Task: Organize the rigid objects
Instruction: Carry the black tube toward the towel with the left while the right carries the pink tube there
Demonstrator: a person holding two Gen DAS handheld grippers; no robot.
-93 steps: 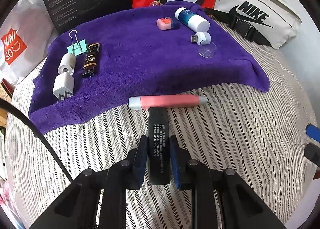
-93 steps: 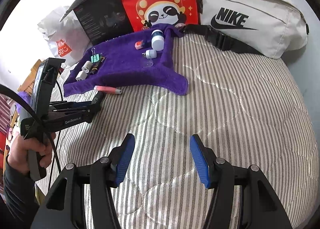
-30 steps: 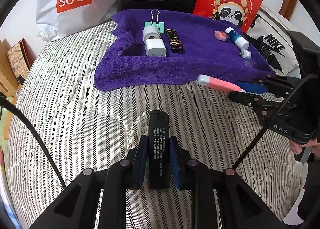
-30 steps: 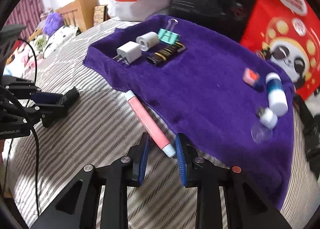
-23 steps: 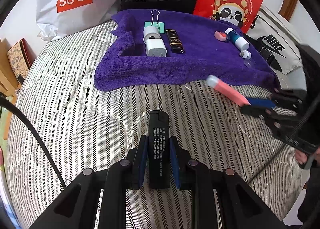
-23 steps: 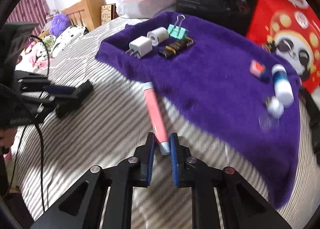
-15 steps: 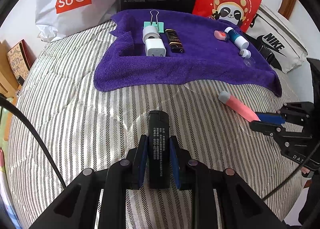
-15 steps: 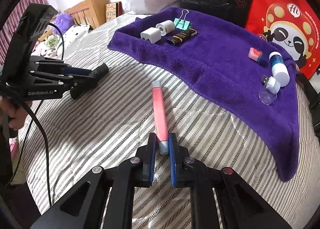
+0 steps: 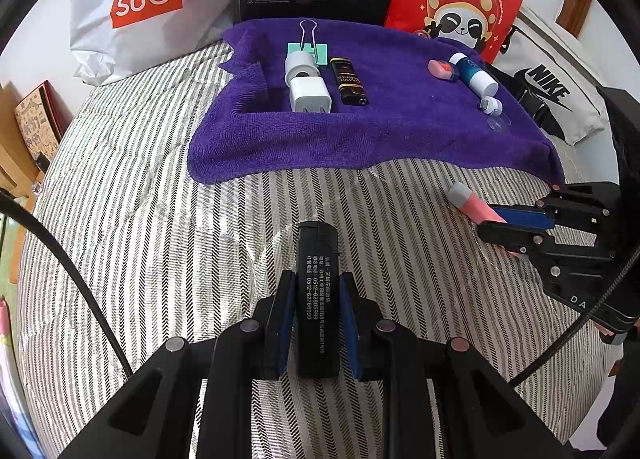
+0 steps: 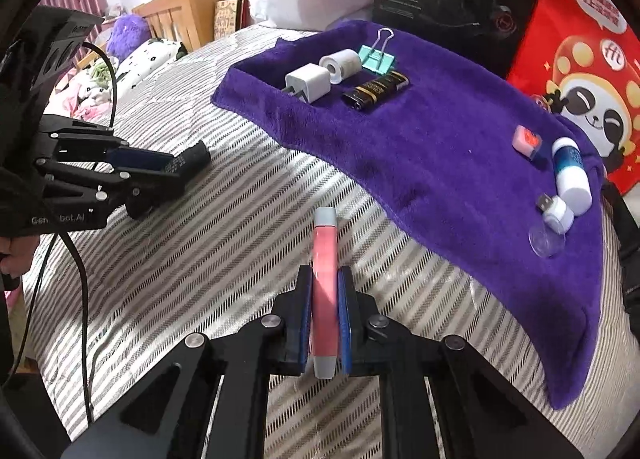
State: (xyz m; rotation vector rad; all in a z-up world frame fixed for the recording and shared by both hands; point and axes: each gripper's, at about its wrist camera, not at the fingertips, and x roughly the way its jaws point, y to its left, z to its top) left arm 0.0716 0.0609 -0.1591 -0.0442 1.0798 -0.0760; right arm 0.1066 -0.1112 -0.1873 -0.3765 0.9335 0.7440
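Pink tube (image 10: 325, 259) is lying lengthwise between the right gripper (image 10: 325, 323) pads, clamped tight, its grey tip pointing far toward the purple towel (image 10: 440, 163) edge just beyond. Left gripper (image 9: 316, 323) is pinching the black lighter (image 9: 317, 283) likewise, axis running far toward the towel, a shade farther off.

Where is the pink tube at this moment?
The pink tube is clamped in the right gripper above the striped bedding, just off the purple towel's near edge.
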